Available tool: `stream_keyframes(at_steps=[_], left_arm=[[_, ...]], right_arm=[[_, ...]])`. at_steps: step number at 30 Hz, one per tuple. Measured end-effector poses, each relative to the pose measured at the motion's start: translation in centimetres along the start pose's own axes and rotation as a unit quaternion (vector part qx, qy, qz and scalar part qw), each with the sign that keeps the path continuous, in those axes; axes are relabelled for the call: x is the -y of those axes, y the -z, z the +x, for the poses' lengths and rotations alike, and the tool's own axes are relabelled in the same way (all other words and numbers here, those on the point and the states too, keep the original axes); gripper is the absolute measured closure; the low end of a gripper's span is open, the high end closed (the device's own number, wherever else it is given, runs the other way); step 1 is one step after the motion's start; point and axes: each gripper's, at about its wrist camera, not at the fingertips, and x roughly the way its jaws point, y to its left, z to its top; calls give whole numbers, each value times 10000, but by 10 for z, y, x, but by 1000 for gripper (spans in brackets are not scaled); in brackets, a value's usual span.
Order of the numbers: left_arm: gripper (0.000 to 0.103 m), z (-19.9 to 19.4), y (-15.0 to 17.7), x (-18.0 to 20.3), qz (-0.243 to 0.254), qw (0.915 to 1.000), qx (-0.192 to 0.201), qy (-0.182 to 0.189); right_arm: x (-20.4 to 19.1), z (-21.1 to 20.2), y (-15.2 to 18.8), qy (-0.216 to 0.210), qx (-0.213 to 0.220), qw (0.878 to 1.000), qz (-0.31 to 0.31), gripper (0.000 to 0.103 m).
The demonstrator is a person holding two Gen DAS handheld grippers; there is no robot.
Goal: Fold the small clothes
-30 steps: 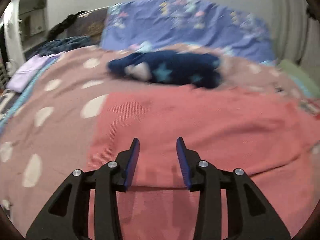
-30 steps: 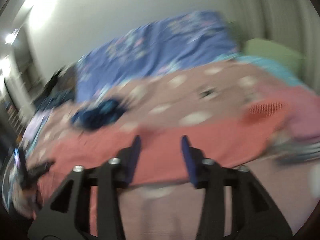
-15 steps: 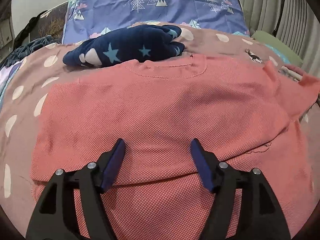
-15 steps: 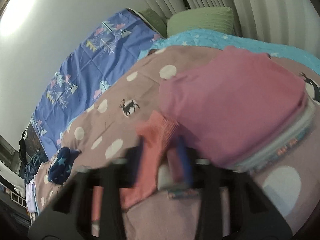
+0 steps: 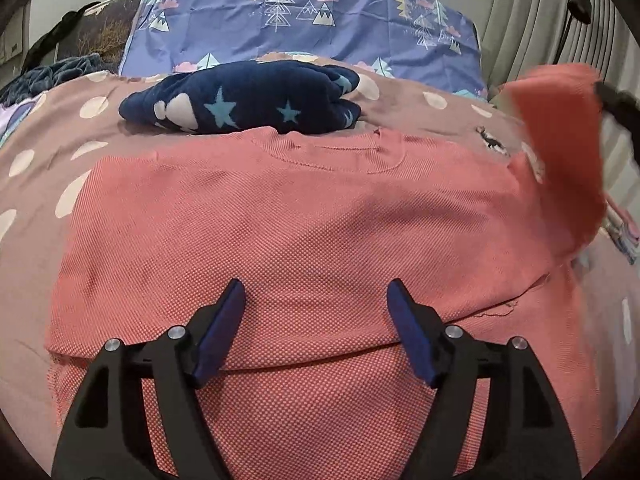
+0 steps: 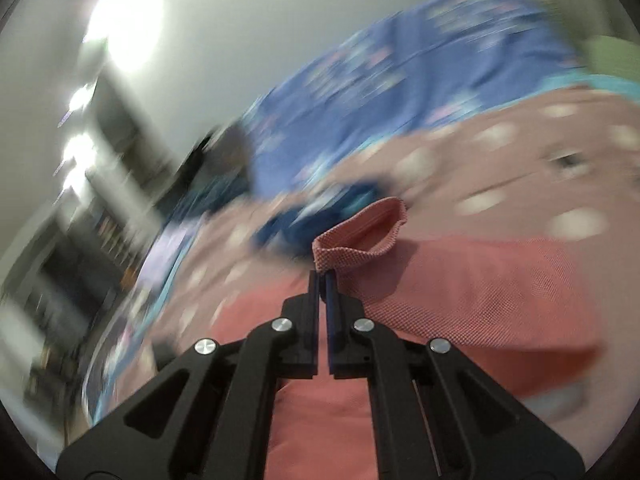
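Note:
A coral knit shirt [image 5: 300, 208] lies flat on the bed with its bottom hem folded up. My left gripper [image 5: 315, 286] hovers just over that folded edge; its jaws are opening, and nothing is pinched between them. At the right of the left wrist view, the shirt's sleeve [image 5: 560, 140] is lifted off the bed. The right wrist view shows my right gripper [image 6: 323, 276] shut on the sleeve cuff [image 6: 360, 236], holding it above the shirt body [image 6: 460, 292]. This view is blurred by motion.
A navy garment with pale stars [image 5: 240, 100] lies bunched just beyond the shirt's collar. The bedspread [image 5: 60, 128] is dusty pink with white dots. A blue tree-print pillow [image 5: 300, 20] stands behind. A folded stack [image 5: 624, 232] sits at the right edge, and a dark blanket [image 5: 52, 76] at far left.
My right gripper shut on the sleeve cuff beside the folded stack and swung it up and across toward the shirt. My left jaws spread wider and came nearer the shirt.

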Motion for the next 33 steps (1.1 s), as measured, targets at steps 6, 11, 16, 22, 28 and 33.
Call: stream_keyframes(at_steps=[6, 11, 16, 22, 28, 33], left_arm=[[29, -7, 2, -32, -859, 9916, 226, 936], [30, -17, 0, -31, -1111, 9846, 463, 1269], [28, -9, -12, 10, -824, 9800, 94, 1809], [26, 21, -21, 41, -473, 9949, -332, 830], [98, 18, -38, 62, -140, 9947, -313, 967], [98, -28, -77, 83, 465, 9967, 351, 558]], right_arm=[[1, 69, 65, 182, -1129, 9931, -270, 99], [27, 63, 88, 57, -1313, 9913, -99, 97], [31, 68, 91, -123, -1304, 9914, 21, 97], [39, 47, 88, -93, -1111, 9936, 177, 96], [62, 43, 85, 251, -1049, 9927, 530, 102], [64, 35, 85, 317, -863, 9939, 602, 100]])
